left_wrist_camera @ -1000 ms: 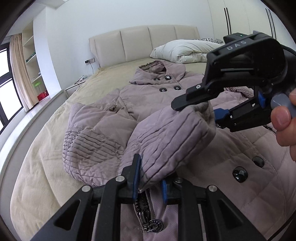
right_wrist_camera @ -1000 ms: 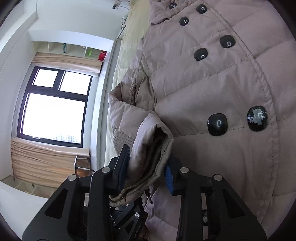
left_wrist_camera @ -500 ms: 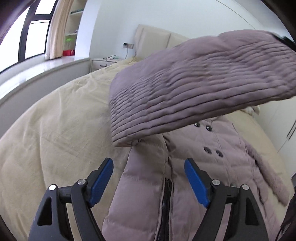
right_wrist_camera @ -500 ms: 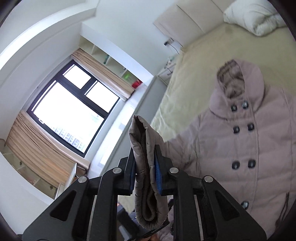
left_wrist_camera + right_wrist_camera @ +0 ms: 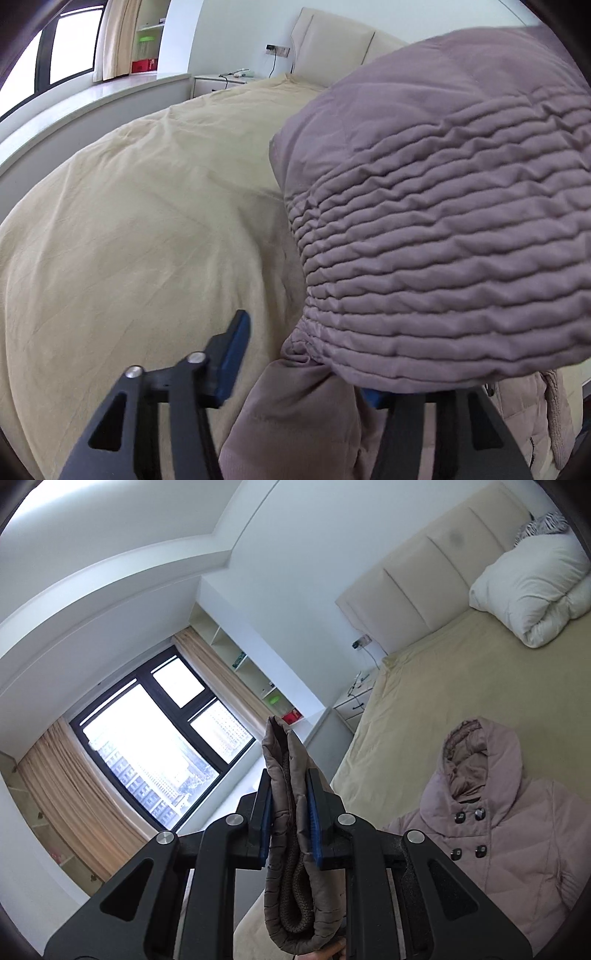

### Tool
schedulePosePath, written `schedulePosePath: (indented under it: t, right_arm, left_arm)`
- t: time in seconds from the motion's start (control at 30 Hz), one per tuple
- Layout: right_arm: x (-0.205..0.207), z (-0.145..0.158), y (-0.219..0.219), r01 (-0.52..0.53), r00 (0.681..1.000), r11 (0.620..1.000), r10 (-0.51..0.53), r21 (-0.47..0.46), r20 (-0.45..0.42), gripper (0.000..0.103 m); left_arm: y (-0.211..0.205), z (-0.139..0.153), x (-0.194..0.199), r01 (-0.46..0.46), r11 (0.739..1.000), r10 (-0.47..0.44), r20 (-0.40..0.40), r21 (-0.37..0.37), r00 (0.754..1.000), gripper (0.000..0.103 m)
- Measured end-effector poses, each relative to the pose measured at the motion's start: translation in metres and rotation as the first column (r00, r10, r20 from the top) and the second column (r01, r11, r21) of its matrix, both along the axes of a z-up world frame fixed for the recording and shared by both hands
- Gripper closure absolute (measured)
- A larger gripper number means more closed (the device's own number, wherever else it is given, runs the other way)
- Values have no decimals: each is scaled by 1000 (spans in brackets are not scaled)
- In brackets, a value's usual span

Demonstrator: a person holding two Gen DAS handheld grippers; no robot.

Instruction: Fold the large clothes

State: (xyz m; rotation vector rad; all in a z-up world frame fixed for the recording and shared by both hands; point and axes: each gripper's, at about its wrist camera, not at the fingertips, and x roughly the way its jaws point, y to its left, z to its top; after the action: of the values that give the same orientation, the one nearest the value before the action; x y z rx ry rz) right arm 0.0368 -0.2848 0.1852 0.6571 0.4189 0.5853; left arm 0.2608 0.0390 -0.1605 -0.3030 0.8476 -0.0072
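The right claw [image 5: 289, 819] was clamped on the ribbed-knit cuff [image 5: 291, 849] of the mauve quilted hooded coat [image 5: 517, 849], its blue pads [image 5: 314, 827] pressing the doubled fabric from both sides, with the cuff's end sticking up past the fingertips and a loop of it hanging below. The rest of the coat lay spread face up on the beige-covered bed [image 5: 424, 686], hood toward the padded cream headboard [image 5: 436, 576] and its dark buttons showing. A white folded duvet [image 5: 532, 590] sat by the headboard.

In the left wrist view the lifted sleeve [image 5: 443, 229], gathered in stitched ridges, hung across the right side above the bed. The left claw [image 5: 303, 373] had just been closing; its jaws stood partly apart, with coat fabric lying between them. One blue pad [image 5: 232, 358] was clear of the cloth, while the other was mostly hidden under the sleeve.
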Motion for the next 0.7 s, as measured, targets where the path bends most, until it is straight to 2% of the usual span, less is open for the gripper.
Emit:
schedulePosePath:
  t: [0.03, 0.07, 0.17, 0.27, 0.4, 0.47, 0.57, 0.6, 0.67, 0.7]
  right_arm:
    - [5, -12, -13, 24, 1000, 1000, -23, 6, -16, 87]
    - [10, -22, -25, 50, 998, 999, -50, 12, -36, 87]
    - [29, -70, -64, 134, 984, 990, -129, 37, -120, 87]
    - [58, -146, -91, 207, 954, 977, -190, 49, -232, 88]
    - [99, -264, -108, 274, 872, 961, -236, 28, -428, 88]
    - [119, -328, -111, 294, 812, 955, -261, -20, -522, 88]
    - [127, -406, -123, 359, 721, 929, -334, -86, -607, 88]
    - [127, -422, -130, 376, 707, 925, -331, -64, -625, 88]
    - [124, -438, -138, 381, 729, 925, -295, 8, -618, 88]
    - [124, -436, -137, 376, 734, 927, -300, -3, -609, 88]
  left_arm:
    - [1, 2, 1, 4, 1000, -4, 10, 20, 1000, 68]
    - [0, 4, 0, 4, 999, -6, 26, 54, 1000, 74]
    - [3, 10, -4, -22, 993, 14, 65, 119, 998, 75]
    - [8, 2, -11, -72, 988, 63, 73, 137, 995, 71]
    - [19, -19, -13, -92, 989, 88, 39, 116, 995, 65]
    - [23, -21, -12, -80, 991, 78, 27, 110, 997, 62]
    - [24, -15, -16, -41, 988, 39, 13, 148, 999, 60]
    - [23, -13, -22, -26, 984, 25, 11, 174, 1000, 57]
    - [24, -10, -36, -8, 975, 7, 5, 222, 1000, 51]
    - [26, -7, -44, -3, 973, 4, -1, 232, 1000, 51]
